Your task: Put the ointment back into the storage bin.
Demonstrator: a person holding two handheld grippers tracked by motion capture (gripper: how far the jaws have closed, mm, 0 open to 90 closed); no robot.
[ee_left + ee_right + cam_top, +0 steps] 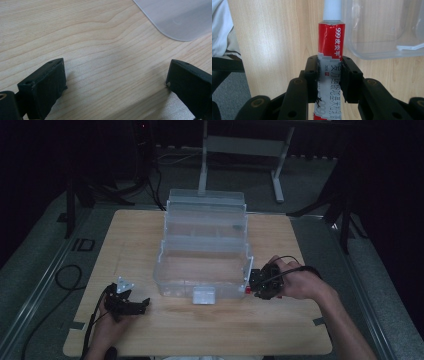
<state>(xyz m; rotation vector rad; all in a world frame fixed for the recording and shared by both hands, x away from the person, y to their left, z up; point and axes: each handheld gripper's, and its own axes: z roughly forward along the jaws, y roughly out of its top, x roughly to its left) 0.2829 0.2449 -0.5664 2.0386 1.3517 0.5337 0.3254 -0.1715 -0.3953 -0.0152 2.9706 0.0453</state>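
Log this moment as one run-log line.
left gripper: open, over bare table | right gripper: shut on red-and-white tube | clear storage box: open, beside tube

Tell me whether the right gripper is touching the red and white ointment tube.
Touching. The right gripper view shows the right gripper with both black jaws pressed against the sides of the red and white ointment tube, no gap.

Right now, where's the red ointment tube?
The red ointment tube is clamped in the right claw, cap pointing away, just off the front right corner of the clear plastic box on the wooden table.
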